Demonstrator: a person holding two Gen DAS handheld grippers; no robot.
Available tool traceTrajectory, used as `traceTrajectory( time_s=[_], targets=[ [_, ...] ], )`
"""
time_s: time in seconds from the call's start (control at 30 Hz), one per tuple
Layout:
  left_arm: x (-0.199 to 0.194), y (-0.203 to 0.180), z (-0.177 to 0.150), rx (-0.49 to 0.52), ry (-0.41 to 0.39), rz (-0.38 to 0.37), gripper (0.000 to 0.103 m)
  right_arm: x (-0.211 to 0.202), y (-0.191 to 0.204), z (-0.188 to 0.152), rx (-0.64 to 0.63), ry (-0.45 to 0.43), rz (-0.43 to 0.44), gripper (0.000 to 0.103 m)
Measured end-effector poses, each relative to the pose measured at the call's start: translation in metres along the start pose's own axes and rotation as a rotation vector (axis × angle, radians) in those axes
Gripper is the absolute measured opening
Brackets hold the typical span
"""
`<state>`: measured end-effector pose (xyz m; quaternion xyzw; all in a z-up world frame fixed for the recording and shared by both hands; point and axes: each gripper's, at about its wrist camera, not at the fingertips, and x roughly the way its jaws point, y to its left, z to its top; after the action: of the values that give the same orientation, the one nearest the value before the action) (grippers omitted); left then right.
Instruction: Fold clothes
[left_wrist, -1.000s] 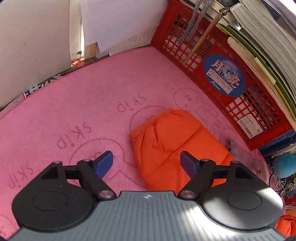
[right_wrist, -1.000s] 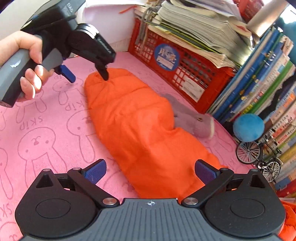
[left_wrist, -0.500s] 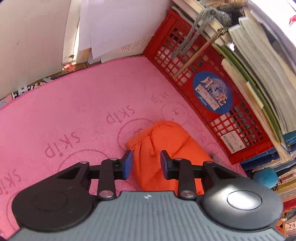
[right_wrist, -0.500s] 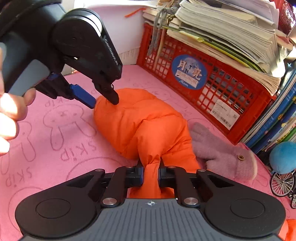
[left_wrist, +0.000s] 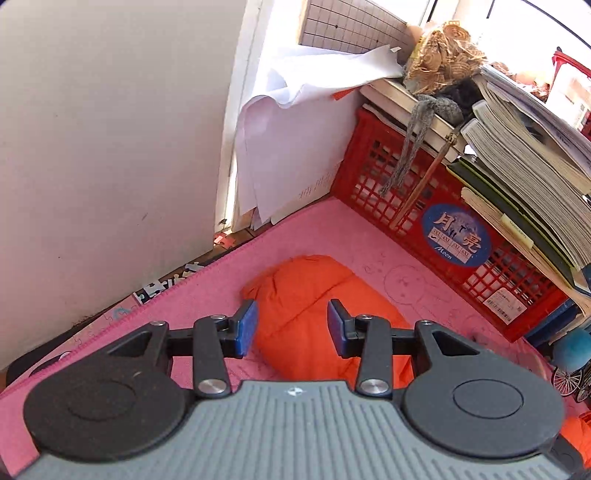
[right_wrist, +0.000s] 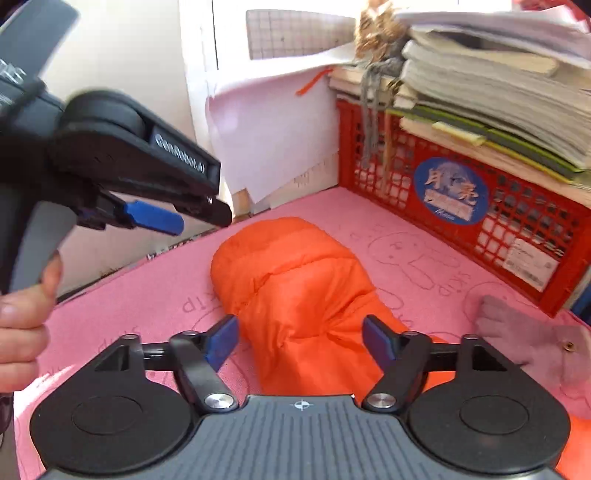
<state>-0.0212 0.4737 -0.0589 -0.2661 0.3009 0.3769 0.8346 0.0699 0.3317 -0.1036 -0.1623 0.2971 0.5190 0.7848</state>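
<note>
- Left gripper (left_wrist: 291, 326): jaws part open, just been opening, empty, above orange padded garment (left_wrist: 306, 295).
- Right gripper (right_wrist: 301, 338): jaws wide, just reopened, holding nothing; garment lies on pink mat (right_wrist: 155, 295).

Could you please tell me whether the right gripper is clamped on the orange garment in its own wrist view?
No, the right gripper has its jaws apart, and the orange garment lies loose on the pink mat beyond them.

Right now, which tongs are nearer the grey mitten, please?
Right. The right tongs, jaws just opening, empty, sit beside the mitten; the left tongs, likewise, hang near the orange garment's far end.
</note>
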Motion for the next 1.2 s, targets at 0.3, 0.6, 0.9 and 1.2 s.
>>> traceTrajectory(
  time_s=[0.3,0.6,0.9,1.2],
  targets=[
    [0.032,-0.089,-0.068,0.373,0.021,-0.062,0.062,-0.145,-0.129,-0.112,0.283,0.072,-0.527,0.085],
    [0.052,-0.103,-0.082,0.502,0.034,0.246,0.077,-0.295,-0.262,-0.257,0.532,0.332,-1.029,0.083],
    [-0.035,-0.170,-0.108,0.506,-0.023,0.022,0.068,-0.386,-0.266,-0.273,0.325,0.275,-1.114,0.097],
    [-0.055,-0.240,-0.162,0.523,0.093,-0.021,0.072,-0.467,-0.323,-0.359,0.845,0.256,-1.232,0.067]
  ],
)
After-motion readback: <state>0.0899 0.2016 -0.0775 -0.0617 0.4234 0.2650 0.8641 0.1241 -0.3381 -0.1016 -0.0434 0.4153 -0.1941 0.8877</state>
